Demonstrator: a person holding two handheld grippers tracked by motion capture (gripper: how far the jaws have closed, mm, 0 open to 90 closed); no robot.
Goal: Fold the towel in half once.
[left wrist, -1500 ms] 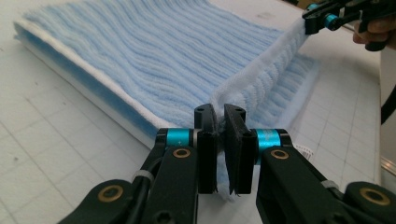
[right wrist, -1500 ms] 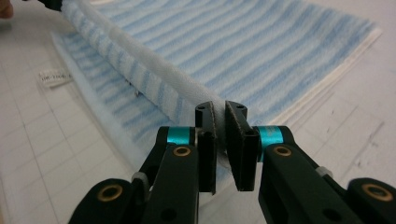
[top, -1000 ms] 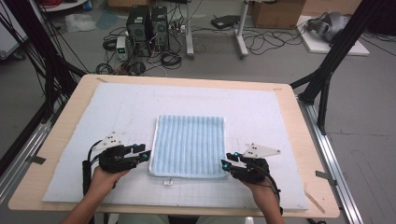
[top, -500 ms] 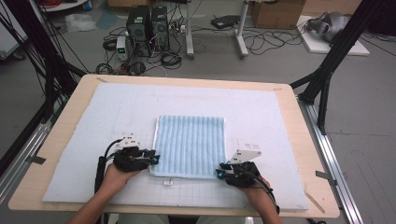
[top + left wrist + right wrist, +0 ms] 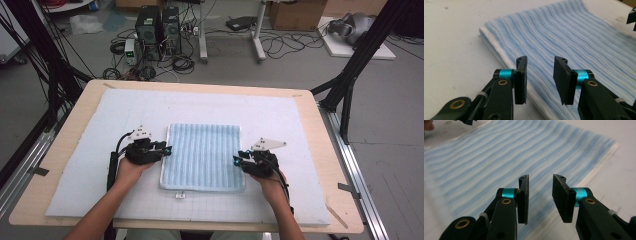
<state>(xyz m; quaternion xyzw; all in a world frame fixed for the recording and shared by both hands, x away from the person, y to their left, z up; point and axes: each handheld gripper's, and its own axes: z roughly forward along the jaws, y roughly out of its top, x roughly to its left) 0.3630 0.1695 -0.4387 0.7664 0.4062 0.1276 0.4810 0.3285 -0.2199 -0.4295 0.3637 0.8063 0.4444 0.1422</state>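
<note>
High view, cloth: a blue-and-white striped, folded terry towel (image 5: pixel 204 156) is lying flat at the centre of the frame on a pale blue foam mat (image 5: pixel 300 125) covering a light wooden table (image 5: pixel 327 155).
High view, hands: the left gripper (image 5: pixel 164 149) is sitting at the towel's left edge and the right gripper (image 5: pixel 239 161) at its right edge, both at mid-frame height, each pointing inward at the cloth.
Left gripper view: two black jaws are rising from the bottom centre, parted, with nothing pinched; having just narrowed, they have opened a little again. The towel's white-hemmed side edge (image 5: pixel 499 53) is running diagonally beneath the gap.
Right gripper view: the jaws are standing apart and unclenched after closing a little, hovering over the striped towel (image 5: pixel 506 157) near its hem at lower right.
Progress: the towel is looking already folded at least once. Neither edge is grasped yet, so any further fold, by my judgement, is still to be started.
</note>
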